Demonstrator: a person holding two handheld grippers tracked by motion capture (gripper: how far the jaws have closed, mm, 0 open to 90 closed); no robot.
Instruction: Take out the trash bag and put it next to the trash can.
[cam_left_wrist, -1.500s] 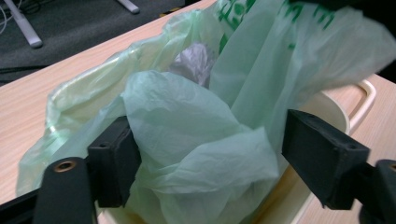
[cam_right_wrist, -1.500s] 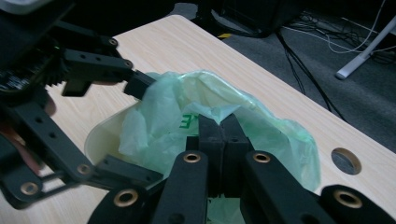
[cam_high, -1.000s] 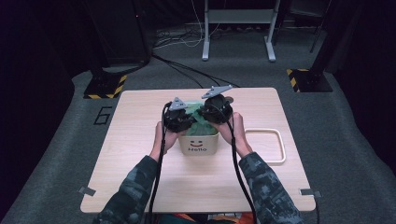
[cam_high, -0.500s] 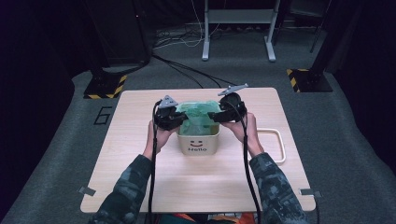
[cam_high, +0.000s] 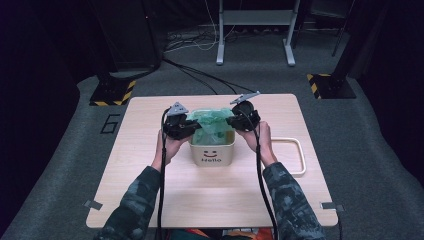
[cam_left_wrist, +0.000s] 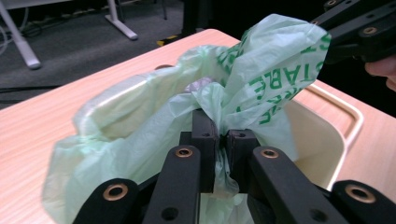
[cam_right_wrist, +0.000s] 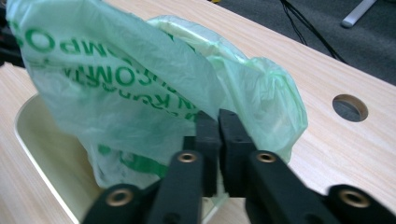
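Observation:
A cream bin (cam_high: 212, 155) with a smiley face and "Hello" on its front stands mid-table. A thin green bag (cam_high: 214, 125) with green print sits in it. My left gripper (cam_high: 193, 128) is at the bin's left rim, shut on a bunched fold of the bag (cam_left_wrist: 261, 70), with film pinched between the pads at the left gripper (cam_left_wrist: 222, 135). My right gripper (cam_high: 231, 120) holds the opposite side above the right rim. Its jaws have just closed again, and the right gripper (cam_right_wrist: 218, 123) pinches the bag (cam_right_wrist: 116, 70). The bag film is stretched between both grippers over the bin wall (cam_right_wrist: 42, 140).
A pale wooden frame tray (cam_high: 290, 156) lies on the table right of the bin. The table has a round hole (cam_right_wrist: 350, 108) near its far side. Cables trail from both grippers toward the person. Stands and cables are on the floor beyond the table.
The grippers, close together over the bin a second ago, have drawn apart to its left and right rims, spreading the bag. The right one has since sunk slightly.

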